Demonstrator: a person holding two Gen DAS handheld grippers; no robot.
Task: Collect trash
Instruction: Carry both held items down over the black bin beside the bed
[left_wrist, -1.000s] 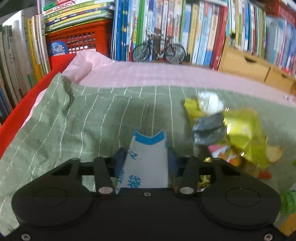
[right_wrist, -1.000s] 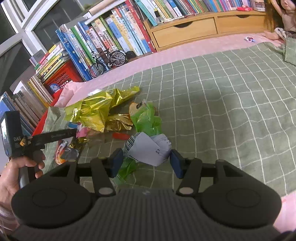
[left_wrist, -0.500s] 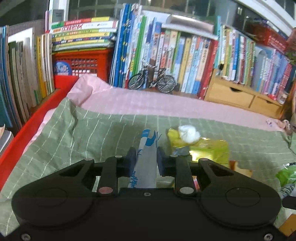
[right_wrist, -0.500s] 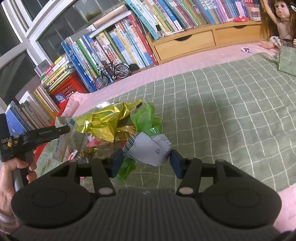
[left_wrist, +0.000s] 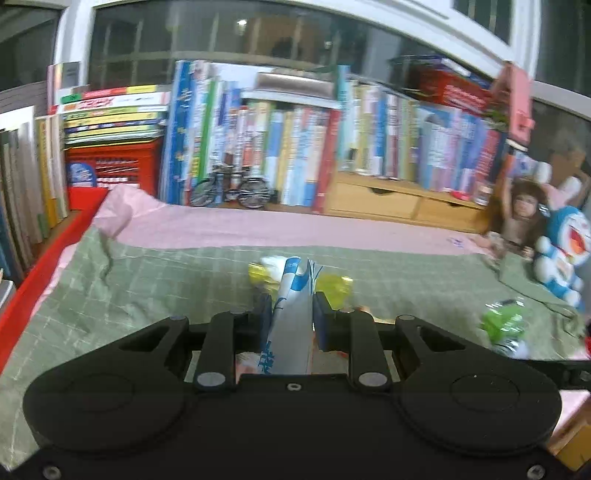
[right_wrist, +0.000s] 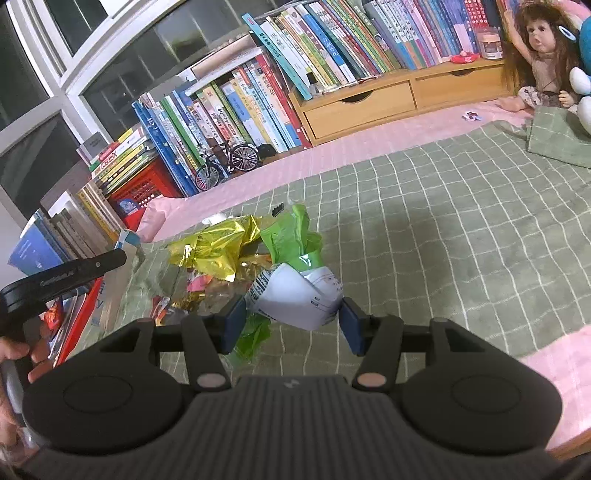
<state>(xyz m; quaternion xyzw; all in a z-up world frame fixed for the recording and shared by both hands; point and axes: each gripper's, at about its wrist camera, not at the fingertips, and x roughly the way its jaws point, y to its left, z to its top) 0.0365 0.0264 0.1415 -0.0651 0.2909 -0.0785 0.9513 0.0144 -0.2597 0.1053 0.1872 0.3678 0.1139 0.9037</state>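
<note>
a: how many grippers were in play, and what did each have?

b: two. the left gripper (left_wrist: 291, 318) was pinched narrow on one blue-and-white bag (left_wrist: 291, 314), folded upright between its pads. the right gripper (right_wrist: 292, 325) had its jaws set wider, with one white printed wrapper (right_wrist: 295, 297) between them, touching both pads as far as i could tell.

a: and the rest of the trash?

b: it lay in one loose pile on the green checked blanket (right_wrist: 424, 221), just ahead of the right gripper. i counted one gold foil wrapper (right_wrist: 218, 245), one green plastic bag (right_wrist: 291, 236) beside it, and a jumble of small coloured scraps (right_wrist: 195, 291) under them that i couldn't count. a bit of white tissue (right_wrist: 214, 219) showed behind the foil.

a: anything in the way?

b: from the left wrist the held bag hid the middle of the pile. in the right wrist view the left gripper's body and the person's hand (right_wrist: 14, 354) covered the blanket's left edge.

a: around it?

b: one row of books (right_wrist: 332, 55), one toy bicycle (right_wrist: 227, 164), one red crate (right_wrist: 142, 186), one wooden drawer unit (right_wrist: 388, 99) with two drawers, one doll (right_wrist: 543, 51), one blue plush toy (left_wrist: 563, 254).
</note>
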